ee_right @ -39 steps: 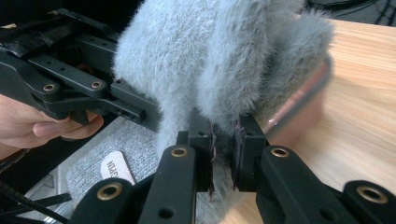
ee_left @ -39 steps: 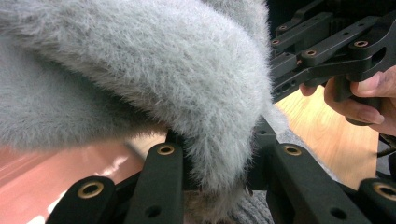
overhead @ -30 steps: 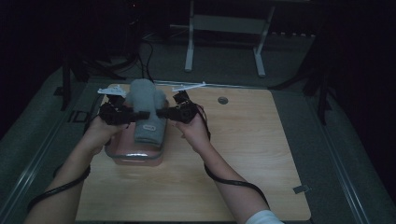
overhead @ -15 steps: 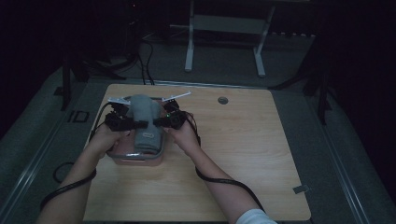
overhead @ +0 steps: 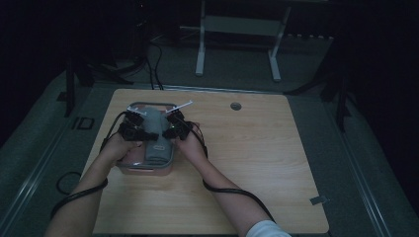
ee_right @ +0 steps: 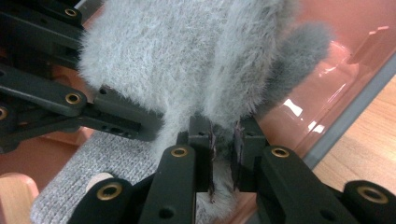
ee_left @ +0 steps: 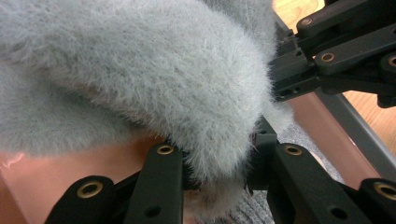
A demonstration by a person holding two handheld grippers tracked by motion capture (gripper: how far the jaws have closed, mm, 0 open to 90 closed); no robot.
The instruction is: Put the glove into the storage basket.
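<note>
Both grippers are clamped on one fluffy grey garment over a pink clear-walled storage box on the wooden table. Left gripper pinches a fold of it; right gripper likewise. A grey knitted item lies in the box beneath.

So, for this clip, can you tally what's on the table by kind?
Fuzzy grey garment, clamped by both grippers: 1
Knitted grey garment lying under it: 1
Pink box holding both: 1
Left gripper, right gripper: 2
Total: 5
</note>
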